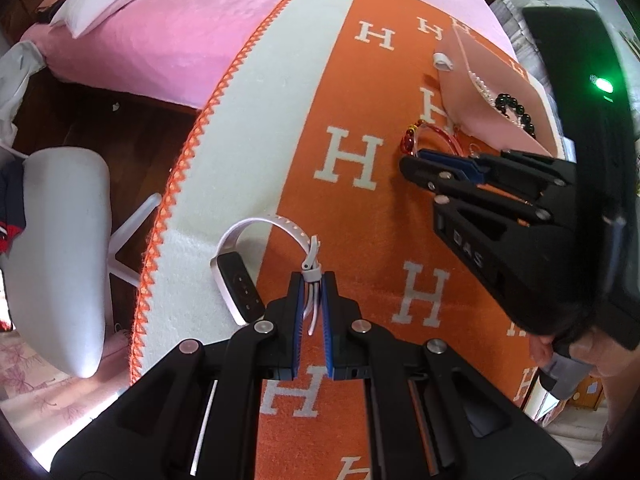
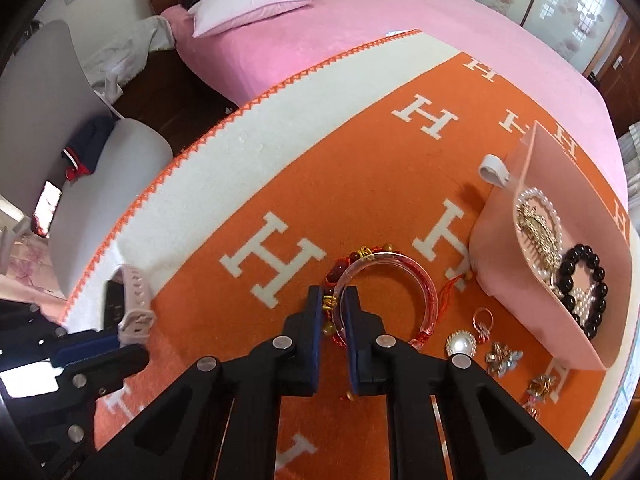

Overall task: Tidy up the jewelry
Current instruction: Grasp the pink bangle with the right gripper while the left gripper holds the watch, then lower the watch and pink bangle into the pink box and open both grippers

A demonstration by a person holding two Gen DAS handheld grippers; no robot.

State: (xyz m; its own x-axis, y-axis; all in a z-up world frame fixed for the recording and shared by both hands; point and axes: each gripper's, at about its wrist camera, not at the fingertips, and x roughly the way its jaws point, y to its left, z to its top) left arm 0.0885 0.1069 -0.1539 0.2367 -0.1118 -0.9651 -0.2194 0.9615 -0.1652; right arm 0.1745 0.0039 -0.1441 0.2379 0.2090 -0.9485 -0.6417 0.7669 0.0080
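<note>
My left gripper [image 1: 311, 280] is shut on the strap of a white smartwatch [image 1: 240, 280], which lies on the orange blanket [image 1: 360, 220]. My right gripper [image 2: 334, 296] is shut on a clear red bangle [image 2: 416, 280] next to a red bead bracelet [image 2: 352, 258]. A pink tray [image 2: 504, 240] to the right holds a pearl necklace, a gold comb [image 2: 538, 232] and a black bead bracelet [image 2: 588, 280]. The right gripper [image 1: 412, 158] and the tray [image 1: 468, 92] also show in the left wrist view, and the watch [image 2: 134, 300] in the right wrist view.
Loose jewelry lies right of the bangle: a ring [image 2: 483, 320], a pearl brooch [image 2: 461, 344] and small brooches [image 2: 502, 356]. A white clip [image 2: 494, 168] lies by the tray. The blanket covers a pink bed [image 2: 360, 20]. A grey chair [image 2: 100, 184] stands left.
</note>
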